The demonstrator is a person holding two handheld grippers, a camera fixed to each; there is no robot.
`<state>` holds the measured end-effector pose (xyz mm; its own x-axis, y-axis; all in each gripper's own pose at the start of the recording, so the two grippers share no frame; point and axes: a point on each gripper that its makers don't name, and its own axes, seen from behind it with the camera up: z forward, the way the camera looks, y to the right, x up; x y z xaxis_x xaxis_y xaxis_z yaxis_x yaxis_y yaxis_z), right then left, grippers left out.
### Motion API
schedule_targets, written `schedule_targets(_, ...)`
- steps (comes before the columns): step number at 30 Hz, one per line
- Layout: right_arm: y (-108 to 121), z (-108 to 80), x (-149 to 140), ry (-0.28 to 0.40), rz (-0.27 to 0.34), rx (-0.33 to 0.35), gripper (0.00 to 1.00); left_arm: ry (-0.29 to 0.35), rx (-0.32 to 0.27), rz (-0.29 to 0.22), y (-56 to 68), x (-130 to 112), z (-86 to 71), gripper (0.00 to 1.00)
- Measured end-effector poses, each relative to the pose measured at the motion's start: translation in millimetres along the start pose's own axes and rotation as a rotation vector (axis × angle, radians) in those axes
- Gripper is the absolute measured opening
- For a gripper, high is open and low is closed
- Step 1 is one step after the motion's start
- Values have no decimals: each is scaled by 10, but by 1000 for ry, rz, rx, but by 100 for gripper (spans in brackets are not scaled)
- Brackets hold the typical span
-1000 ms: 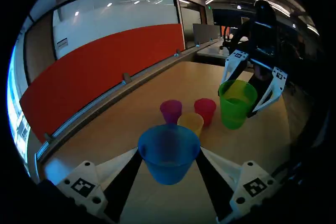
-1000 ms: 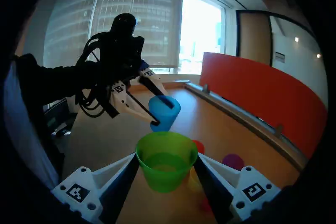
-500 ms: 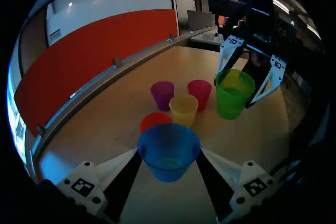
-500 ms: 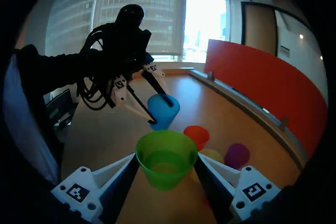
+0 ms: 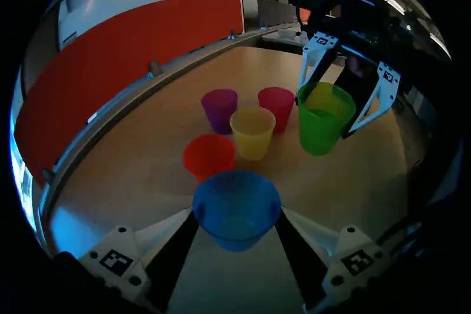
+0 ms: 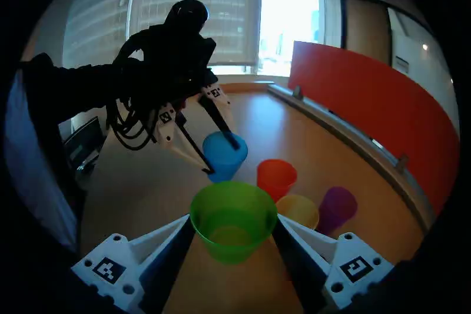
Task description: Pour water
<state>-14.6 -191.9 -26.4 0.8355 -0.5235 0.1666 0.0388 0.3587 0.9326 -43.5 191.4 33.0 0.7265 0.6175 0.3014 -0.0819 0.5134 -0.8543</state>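
Note:
My left gripper (image 5: pixel 236 220) is shut on a blue cup (image 5: pixel 236 208), held upright above the wooden table (image 5: pixel 147 155); a little water shows at its bottom. In the right gripper view the same blue cup (image 6: pixel 224 155) hangs in the far gripper (image 6: pixel 219 152), held by a dark-sleeved arm. My right gripper (image 6: pixel 234 228) is shut on a green cup (image 6: pixel 233 220) with water in it. The left gripper view has this green cup (image 5: pixel 322 115) at the right, between white fingers. Orange (image 5: pixel 209 155), yellow (image 5: pixel 252 131), purple (image 5: pixel 219 109) and red (image 5: pixel 277 108) cups stand on the table between the two grippers.
A red partition (image 5: pixel 118 60) with a metal rail runs along the table's far side. Bright windows (image 6: pixel 247 13) lie behind the person's arm (image 6: pixel 70 102). A dark object (image 6: pixel 82 143) sits off the table's edge at the left of the right gripper view.
Both cameras have tipped downward, bringing the table cups into fuller view; the orange cup now shows whole. Both cups stay gripped and upright.

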Motion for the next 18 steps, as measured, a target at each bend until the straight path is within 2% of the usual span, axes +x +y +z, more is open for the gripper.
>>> schedule_targets(9,35,39,-72,-9,3,-2,91,-15,-18,-18,16,-126,165,87)
schedule_targets(18,59,72,-106,-14,7,-4,91,-24,-24,-22,30,-213,228,86)
